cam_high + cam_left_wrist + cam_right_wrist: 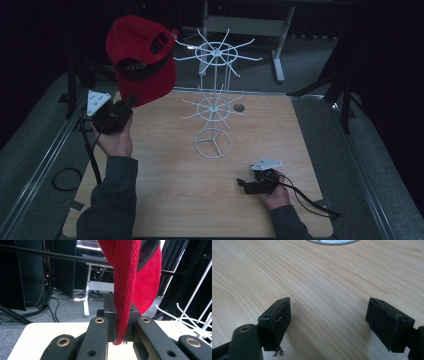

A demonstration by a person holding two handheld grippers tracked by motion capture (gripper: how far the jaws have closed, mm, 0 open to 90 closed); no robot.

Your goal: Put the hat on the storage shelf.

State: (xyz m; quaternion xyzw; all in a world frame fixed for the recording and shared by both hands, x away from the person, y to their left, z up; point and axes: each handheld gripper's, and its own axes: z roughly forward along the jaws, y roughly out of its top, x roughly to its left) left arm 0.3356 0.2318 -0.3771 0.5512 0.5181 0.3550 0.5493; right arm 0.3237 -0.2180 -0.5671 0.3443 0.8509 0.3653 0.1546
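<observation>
Dark lab/studio: black curtains [385, 60], equipment rack w/ cables [48, 272], light stands [345, 100]

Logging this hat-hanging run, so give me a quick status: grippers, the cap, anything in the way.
Left gripper shut on red cap, held up beside white wire rack. Right gripper open, low over table, holding nothing. Nothing between cap and rack's top prongs.

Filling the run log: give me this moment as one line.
left gripper: shut on red cap, held up | right gripper: open, empty, low over table | white wire rack: bare
</observation>
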